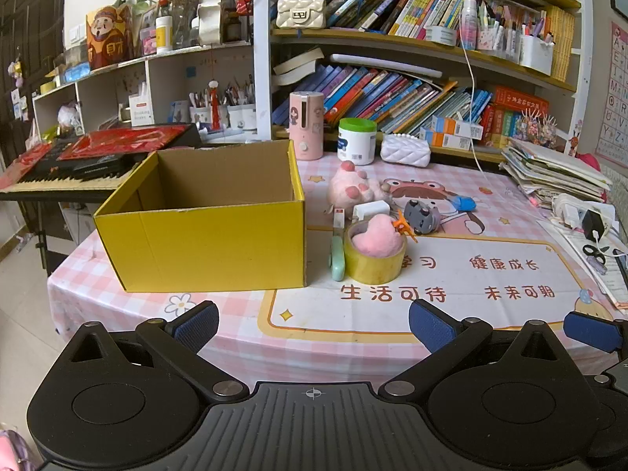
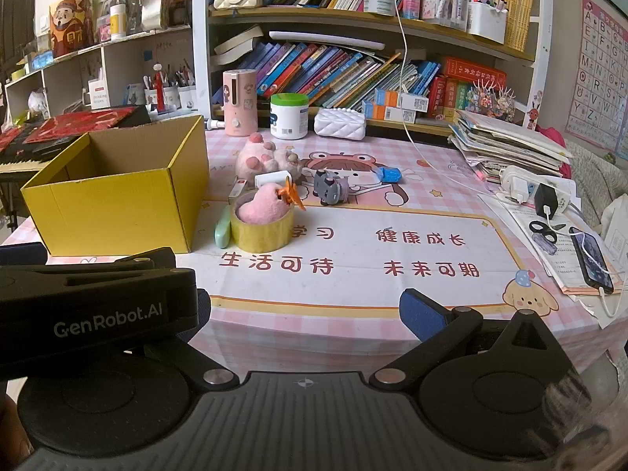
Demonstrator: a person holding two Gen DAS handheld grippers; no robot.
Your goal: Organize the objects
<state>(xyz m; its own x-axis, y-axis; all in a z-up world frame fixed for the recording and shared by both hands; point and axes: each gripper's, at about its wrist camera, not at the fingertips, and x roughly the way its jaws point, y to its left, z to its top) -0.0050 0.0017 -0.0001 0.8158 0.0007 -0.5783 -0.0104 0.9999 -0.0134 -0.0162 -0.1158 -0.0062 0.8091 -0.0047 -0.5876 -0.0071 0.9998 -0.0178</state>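
Reaching with both tools, left tool (image 1: 314,324) and right tool (image 2: 304,310), jaws wide and empty, risks toppling the pink plush heart (image 1: 377,235) in the yellowish tape roll (image 1: 375,253), just at 3 o'clock of the open yellow cardboard box (image 1: 204,243) on the desk.

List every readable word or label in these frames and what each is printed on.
"GenRobot.AI": side of the left gripper
"生活可待", "未来可期", "健康成长": table mat
"财": yellow figure box on the shelf
Single capital letters: alphabet poster
Book spines, white jar label, red box: too small to read.
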